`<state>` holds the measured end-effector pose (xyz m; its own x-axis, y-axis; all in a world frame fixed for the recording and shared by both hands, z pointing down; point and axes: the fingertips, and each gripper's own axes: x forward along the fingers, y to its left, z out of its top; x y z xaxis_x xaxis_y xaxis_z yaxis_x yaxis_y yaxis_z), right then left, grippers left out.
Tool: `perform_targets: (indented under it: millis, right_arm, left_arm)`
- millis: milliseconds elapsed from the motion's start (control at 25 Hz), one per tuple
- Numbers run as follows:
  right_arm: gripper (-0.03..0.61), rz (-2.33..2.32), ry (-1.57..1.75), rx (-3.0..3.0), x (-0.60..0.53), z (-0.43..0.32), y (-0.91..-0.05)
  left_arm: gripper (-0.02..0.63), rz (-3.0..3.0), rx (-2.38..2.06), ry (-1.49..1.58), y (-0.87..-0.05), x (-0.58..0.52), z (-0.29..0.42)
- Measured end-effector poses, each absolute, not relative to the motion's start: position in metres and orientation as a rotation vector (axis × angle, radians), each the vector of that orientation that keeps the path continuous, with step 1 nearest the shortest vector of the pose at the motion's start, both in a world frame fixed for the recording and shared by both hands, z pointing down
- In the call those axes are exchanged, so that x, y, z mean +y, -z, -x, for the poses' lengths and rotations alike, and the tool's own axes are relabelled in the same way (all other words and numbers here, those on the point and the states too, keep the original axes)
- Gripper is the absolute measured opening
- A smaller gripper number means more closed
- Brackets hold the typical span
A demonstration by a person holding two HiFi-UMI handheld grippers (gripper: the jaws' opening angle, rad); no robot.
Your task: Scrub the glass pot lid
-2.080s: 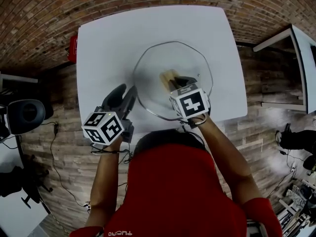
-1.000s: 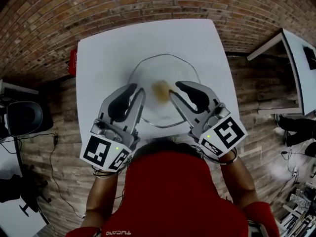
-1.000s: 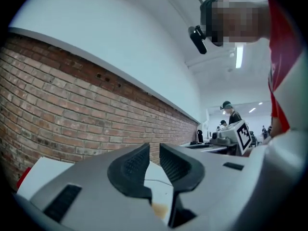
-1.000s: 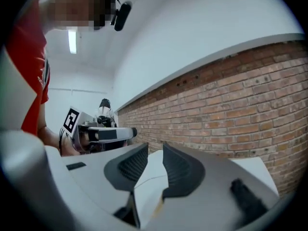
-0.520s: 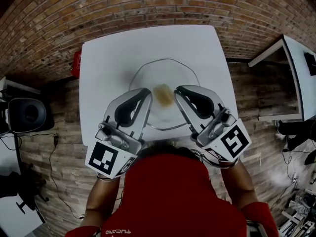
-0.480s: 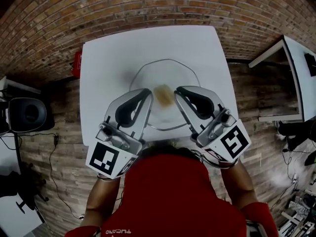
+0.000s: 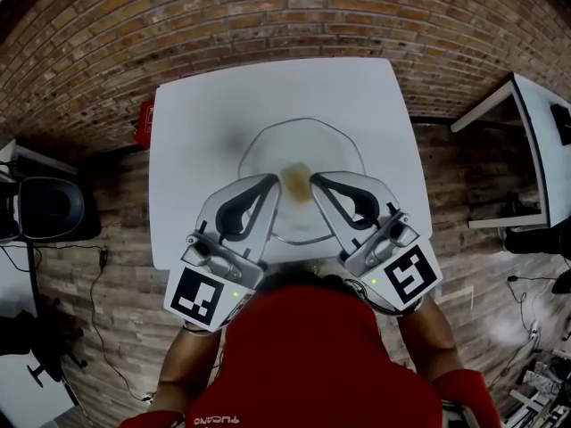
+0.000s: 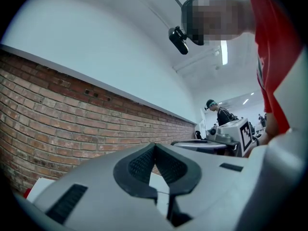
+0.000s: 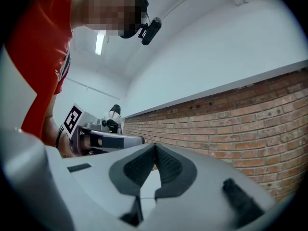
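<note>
Centrally lies the glass pot lid, tan sponge on it, bare white table all round its rim. We hold left gripper and right gripper above its near half, jaws just closed, empty; brick wall beyond.

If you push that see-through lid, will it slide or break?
The glass lid looks stiff and lies on a smooth white table, so a push would probably slide it. Being glass, it might crack if it dropped off the edge. It looks wide and low, so tipping seems unlikely.
</note>
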<state>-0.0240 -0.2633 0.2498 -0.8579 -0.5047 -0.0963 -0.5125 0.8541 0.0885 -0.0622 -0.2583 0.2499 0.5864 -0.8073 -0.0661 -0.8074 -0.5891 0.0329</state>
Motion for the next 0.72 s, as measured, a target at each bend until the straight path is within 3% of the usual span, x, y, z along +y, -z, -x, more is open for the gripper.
perform_targets:
  millis: [720]
  right_arm:
    - [0.029, 0.788, -0.123, 2.981, -0.257, 0.0301, -0.2565]
  left_arm:
    - [0.017, 2.8, 1.451, -0.128, -0.2576, -0.2563, 0.0626]
